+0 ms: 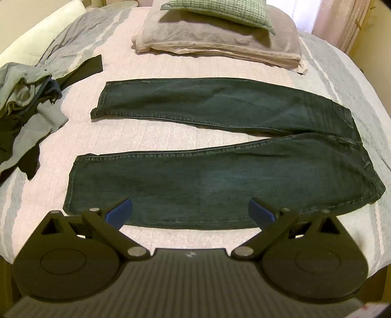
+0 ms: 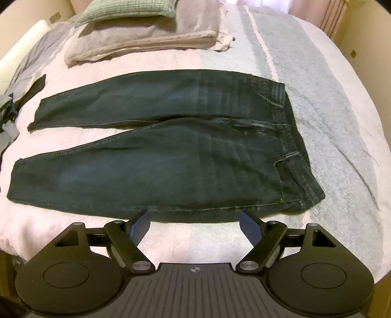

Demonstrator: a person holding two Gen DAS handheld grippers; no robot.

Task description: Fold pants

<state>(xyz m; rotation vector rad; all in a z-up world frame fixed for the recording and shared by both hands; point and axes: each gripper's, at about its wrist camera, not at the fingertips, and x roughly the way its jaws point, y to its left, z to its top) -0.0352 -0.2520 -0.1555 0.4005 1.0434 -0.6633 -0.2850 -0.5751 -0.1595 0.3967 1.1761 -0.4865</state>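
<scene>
Jaws wide apart and empty on both your left gripper (image 1: 190, 212) and right gripper (image 2: 193, 221), hovering at the near edge of the jeans (image 1: 220, 168), spread flat on the bed (image 1: 151, 134), legs parted, ready for that first fold.

bed (image 1: 171, 137) | green pillow (image 1: 220, 12) on folded blanket (image 1: 220, 41) | clothes pile (image 1: 24, 102) left
</scene>
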